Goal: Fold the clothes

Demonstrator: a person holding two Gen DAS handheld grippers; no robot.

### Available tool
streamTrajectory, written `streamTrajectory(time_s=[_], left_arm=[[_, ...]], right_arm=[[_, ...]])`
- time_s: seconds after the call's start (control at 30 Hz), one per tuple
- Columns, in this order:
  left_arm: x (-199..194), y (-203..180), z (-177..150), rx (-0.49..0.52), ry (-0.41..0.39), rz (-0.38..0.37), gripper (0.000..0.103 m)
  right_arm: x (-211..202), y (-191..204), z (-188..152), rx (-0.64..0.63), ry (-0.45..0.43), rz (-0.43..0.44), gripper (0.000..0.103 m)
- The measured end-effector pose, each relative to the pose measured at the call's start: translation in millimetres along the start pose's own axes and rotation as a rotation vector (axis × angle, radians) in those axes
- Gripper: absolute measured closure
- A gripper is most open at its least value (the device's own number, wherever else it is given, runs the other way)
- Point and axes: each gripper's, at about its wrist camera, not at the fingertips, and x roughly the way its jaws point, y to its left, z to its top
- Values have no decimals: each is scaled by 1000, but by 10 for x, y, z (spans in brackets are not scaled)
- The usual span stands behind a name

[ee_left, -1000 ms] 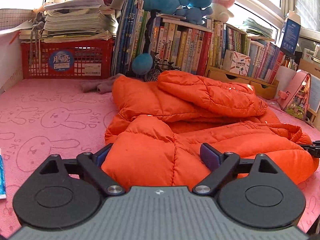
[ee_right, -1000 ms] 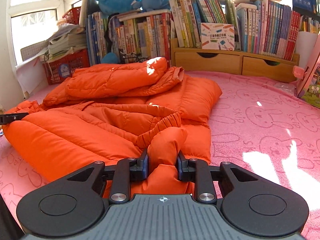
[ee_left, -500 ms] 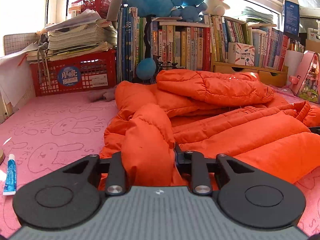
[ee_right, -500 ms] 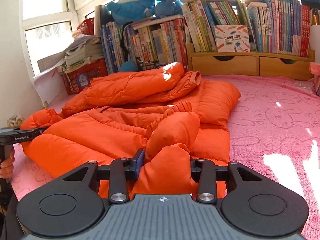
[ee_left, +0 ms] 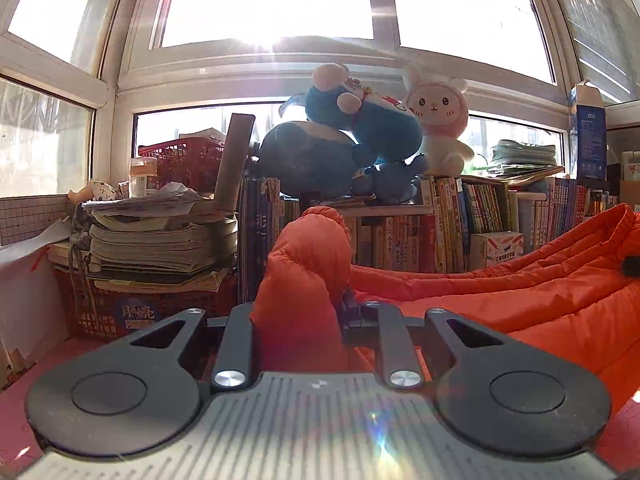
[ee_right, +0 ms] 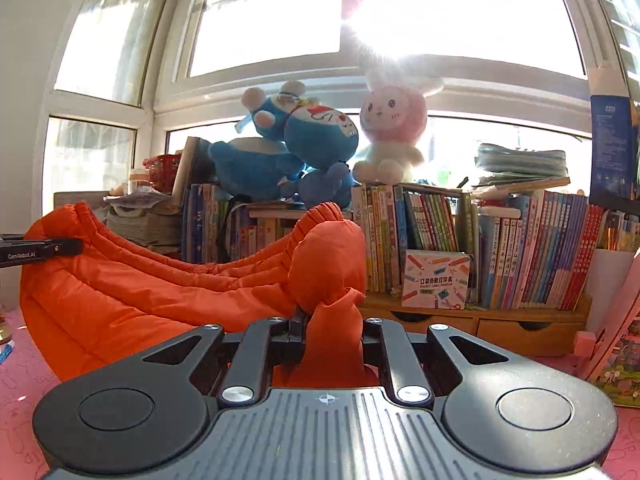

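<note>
The orange jacket (ee_left: pixel 520 300) hangs lifted off the pink mat (ee_right: pixel 16 380), slung between both grippers with a puffed bunch rising at 12 o'clock from each. The left gripper (ee_left: pixel 298 312) is clamped on one bunch; the right gripper (ee_right: pixel 332 328) pinches another, its jaws closing further. Books (ee_right: pixel 520 256) and plush toys (ee_left: pixel 360 136) line the window at 12 o'clock.

- Strong sunlight enters through the far windows (ee_left: pixel 264 0), which are blown out to white in both views.
- Glare streaks and a rainbow flare cross the near housing in the left view.
- Backlit plush toys (ee_right: pixel 304 148) and books (ee_left: pixel 460 232) appear dim.
- Fisheye distortion bends the window frames at the edges.
- Focus is sharp.
</note>
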Motion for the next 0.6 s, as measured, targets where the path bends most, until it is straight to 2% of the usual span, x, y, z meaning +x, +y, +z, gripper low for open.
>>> streamTrajectory(time_s=[0.1,0.23,0.3,0.43,0.53,0.6], left_arm=[[592,-120,-68,8,84,49,82],[1081,-265,-303,67,165,111,81],[1220,-295,-436,90,200,142,79],[1394,-264,-708,118,273,192,65],[1421,-235,-814,131,295,206,58],[1435,-236,-836,139,298,219,52]], right_arm=[[576,-152,26,31,66,-47,86],[1221,-239,-114,43,158,-88,86],[1452,-244,-245,26,199,-109,85],[1782,-284,-560,30,296,-133,81],[1881,-307,-805,41,354,-142,79],[1881,-342,-919,71,362,-144,77]])
